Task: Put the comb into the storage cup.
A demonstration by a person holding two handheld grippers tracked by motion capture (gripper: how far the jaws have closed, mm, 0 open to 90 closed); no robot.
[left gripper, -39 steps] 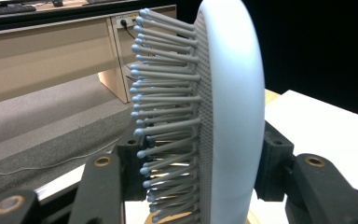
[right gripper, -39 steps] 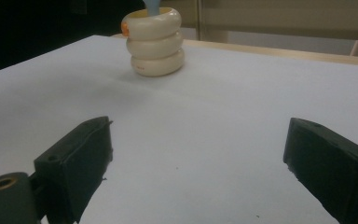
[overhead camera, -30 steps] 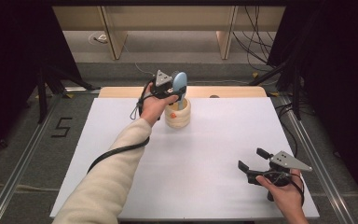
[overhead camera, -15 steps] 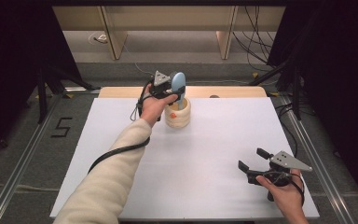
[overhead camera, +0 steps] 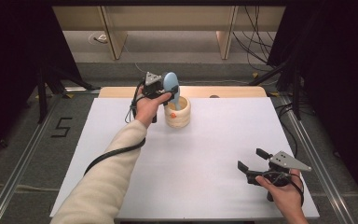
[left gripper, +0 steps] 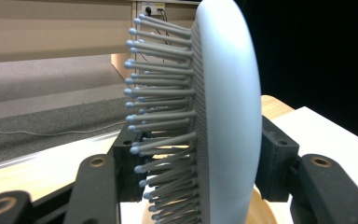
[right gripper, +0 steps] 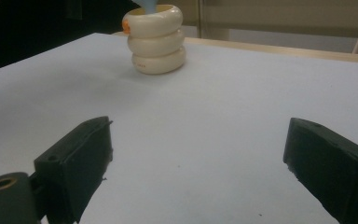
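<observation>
A pale blue hairbrush (overhead camera: 171,86) stands upright with its handle down in a cream ribbed holder (overhead camera: 177,114) at the back middle of the white table. My left gripper (overhead camera: 161,89) is shut on the brush head. In the left gripper view the hairbrush (left gripper: 223,112) with its grey bristles sits clamped between the black jaws. The holder (right gripper: 156,39) stands far ahead in the right gripper view. Near the table's front right corner, my right gripper (overhead camera: 252,159) is held open with nothing between its fingers.
The white table top (overhead camera: 214,154) has a wooden strip (overhead camera: 223,91) along its back edge. Grey floor, metal rails and cables surround the table. A floor mark "5" (overhead camera: 61,127) lies to the left.
</observation>
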